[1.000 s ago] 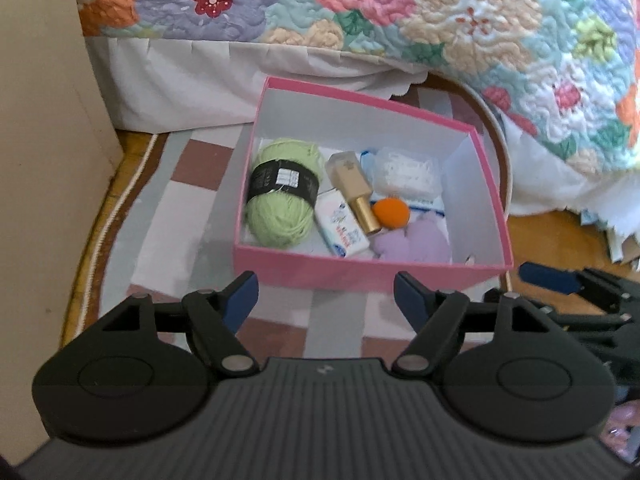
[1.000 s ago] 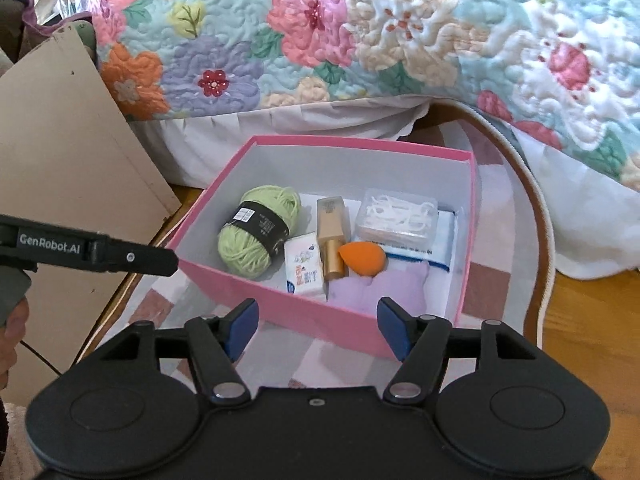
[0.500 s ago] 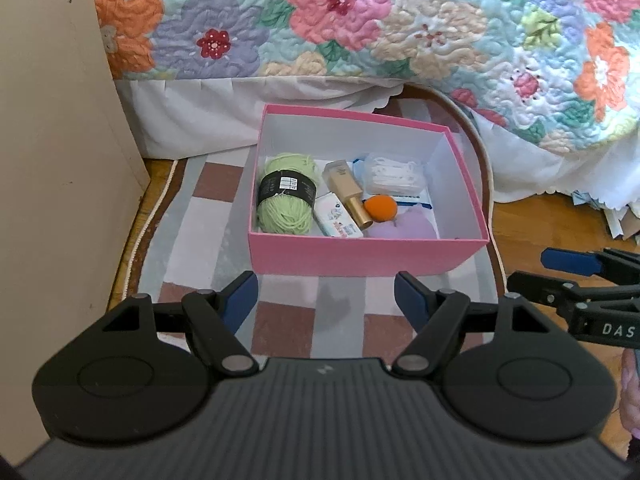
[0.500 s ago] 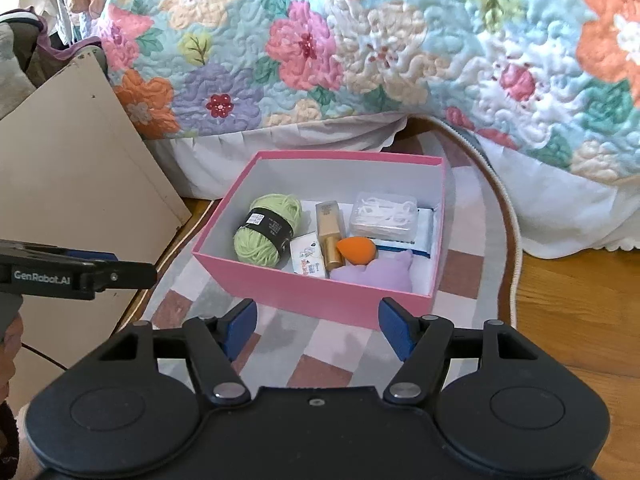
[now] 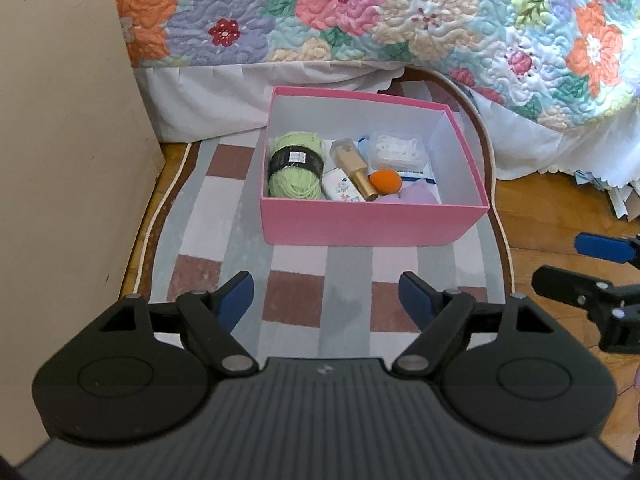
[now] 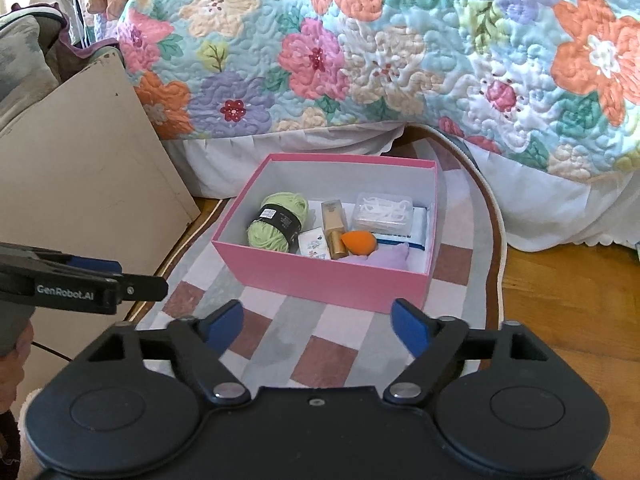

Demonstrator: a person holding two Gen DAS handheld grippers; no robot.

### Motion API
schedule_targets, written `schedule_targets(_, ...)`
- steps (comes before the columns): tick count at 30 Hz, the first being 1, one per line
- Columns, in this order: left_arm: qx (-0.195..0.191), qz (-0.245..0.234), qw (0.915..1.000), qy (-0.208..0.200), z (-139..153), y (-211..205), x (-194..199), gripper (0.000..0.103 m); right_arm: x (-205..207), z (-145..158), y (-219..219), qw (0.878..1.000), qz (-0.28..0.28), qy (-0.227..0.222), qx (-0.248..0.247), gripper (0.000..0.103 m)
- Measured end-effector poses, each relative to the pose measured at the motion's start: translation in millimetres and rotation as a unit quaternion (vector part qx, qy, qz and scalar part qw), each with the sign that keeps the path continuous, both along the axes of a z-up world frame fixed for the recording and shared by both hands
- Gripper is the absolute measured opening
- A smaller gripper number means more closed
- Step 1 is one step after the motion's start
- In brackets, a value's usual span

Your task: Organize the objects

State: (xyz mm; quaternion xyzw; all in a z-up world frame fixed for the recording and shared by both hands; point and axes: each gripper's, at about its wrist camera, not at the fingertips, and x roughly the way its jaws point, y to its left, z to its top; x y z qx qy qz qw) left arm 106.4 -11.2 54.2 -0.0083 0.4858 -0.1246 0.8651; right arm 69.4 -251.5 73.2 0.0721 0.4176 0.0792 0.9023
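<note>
A pink box sits on a checked rug by the bed. Inside lie a green yarn ball, a gold bottle, a small white carton, an orange sponge, a clear case of floss picks and a lilac cloth. My left gripper hangs above the rug in front of the box, jaws opening, nothing between them. My right gripper is likewise back from the box, jaws opening and empty.
The checked rug lies on a wooden floor. A flowered quilt drapes the bed behind the box. A beige board leans at the left. Papers lie at the right edge by the bed skirt.
Both grippers have pulled back and up from the box, which now looks smaller and farther. Both pairs of jaws stand wider apart than before.
</note>
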Motion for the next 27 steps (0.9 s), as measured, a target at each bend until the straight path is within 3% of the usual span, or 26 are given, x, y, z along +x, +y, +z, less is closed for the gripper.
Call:
schedule_targets(9, 0.005, 0.004, 1.0000, -0.003, -1, 5, -5, 0.103, -7, -5, 12, 0.998, -0.026, 0.018, -0.050, 0.093)
schedule_targets(18, 0.024, 0.008, 0.9990, 0.037, -9, 5, -2, 0.103, -6, -9, 17, 0.997, -0.044, 0.037, -0.046, 0.093)
schedule_targets(27, 0.037, 0.016, 0.9979, 0.051, -13, 9, 3, 0.103, -2, -13, 11, 0.995, -0.064, 0.061, -0.037, 0.093)
